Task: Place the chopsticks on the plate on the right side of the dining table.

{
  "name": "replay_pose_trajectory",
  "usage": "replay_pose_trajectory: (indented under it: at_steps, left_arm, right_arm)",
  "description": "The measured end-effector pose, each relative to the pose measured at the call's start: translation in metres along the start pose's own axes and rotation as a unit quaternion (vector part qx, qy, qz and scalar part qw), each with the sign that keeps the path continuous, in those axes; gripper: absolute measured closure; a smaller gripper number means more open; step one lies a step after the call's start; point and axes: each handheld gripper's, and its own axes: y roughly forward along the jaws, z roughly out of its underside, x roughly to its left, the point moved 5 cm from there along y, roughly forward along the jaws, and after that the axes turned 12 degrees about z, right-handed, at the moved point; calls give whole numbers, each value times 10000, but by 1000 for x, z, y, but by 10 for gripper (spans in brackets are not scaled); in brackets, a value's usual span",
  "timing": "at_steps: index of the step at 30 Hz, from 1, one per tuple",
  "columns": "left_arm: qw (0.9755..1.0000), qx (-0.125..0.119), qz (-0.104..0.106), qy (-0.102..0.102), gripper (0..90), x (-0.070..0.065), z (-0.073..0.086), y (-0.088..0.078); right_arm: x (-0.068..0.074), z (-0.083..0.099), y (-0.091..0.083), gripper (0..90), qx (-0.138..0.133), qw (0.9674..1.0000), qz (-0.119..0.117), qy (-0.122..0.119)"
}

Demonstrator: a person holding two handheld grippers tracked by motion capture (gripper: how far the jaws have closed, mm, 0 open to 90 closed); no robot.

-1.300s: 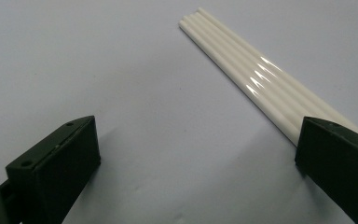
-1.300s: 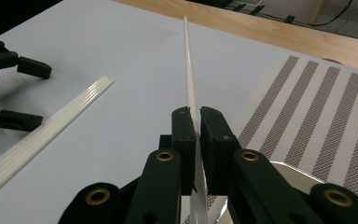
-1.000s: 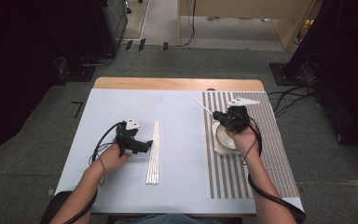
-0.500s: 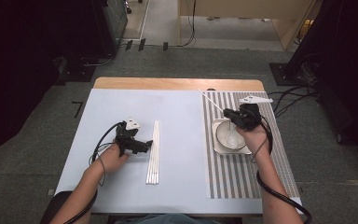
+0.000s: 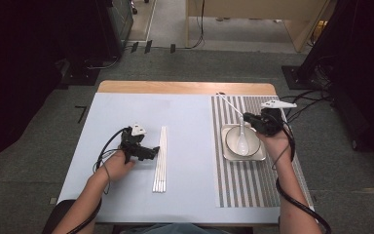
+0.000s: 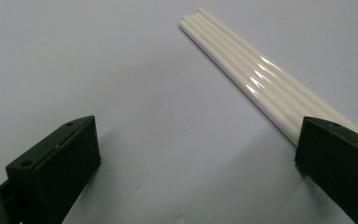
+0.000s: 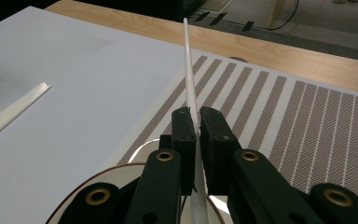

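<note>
Chopstick (image 7: 189,88), white, thin and glossy, is pinched between the jaws of the right hand-held gripper (image 7: 195,122). It sticks out far ahead of the jaws and tilts upward over the striped mat (image 5: 272,185). It looks light and stiff, but smooth, so I judge it can slip or turn in the jaws; a hold nearer to its middle would keep it steadier than a hold at the end. Just below this hand-held gripper stands a bowl (image 5: 233,145) with a spoon (image 5: 242,142) inside, on a square plate (image 5: 262,157). These look breakable, so the long free end needs care.

The left hand-held gripper (image 5: 148,152) rests on the bench (image 5: 185,117) with jaws spread, empty. The other chopsticks (image 6: 251,77) lie just beside its one jaw, close together. Beyond the pinched chopstick the mat and the far edge of the bench are free.
</note>
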Motion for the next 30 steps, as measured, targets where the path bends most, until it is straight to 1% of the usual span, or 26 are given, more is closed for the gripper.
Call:
replay_pose_trajectory:
  at_steps: [9, 16, 21, 25, 28, 30]
  left_arm:
    - [10000, 1, -1, 1, 0, 0, 0, 0]
    - [10000, -1, -1, -1, 0, 0, 0, 0]
    - [10000, -1, 0, -2, 0, 0, 0, 0]
    - [10000, -2, -1, -2, 0, 0, 0, 0]
    - [10000, -1, -1, -1, 0, 0, 0, 0]
    - [10000, 1, -1, 1, 0, 0, 0, 0]
  right_arm:
    - [-16, 8, -7, 853, -27, 10000, 47, 58]
    - [-28, 18, -8, 853, 71, 9998, 152, 69]
    - [-33, 23, -8, 853, 72, 9998, 140, 125]
    - [-35, 27, -5, 853, 80, 9997, 108, 207]
    - [-36, 29, -3, 853, 100, 9997, 101, 210]
    - [-37, 31, -2, 853, 100, 9995, 95, 282]
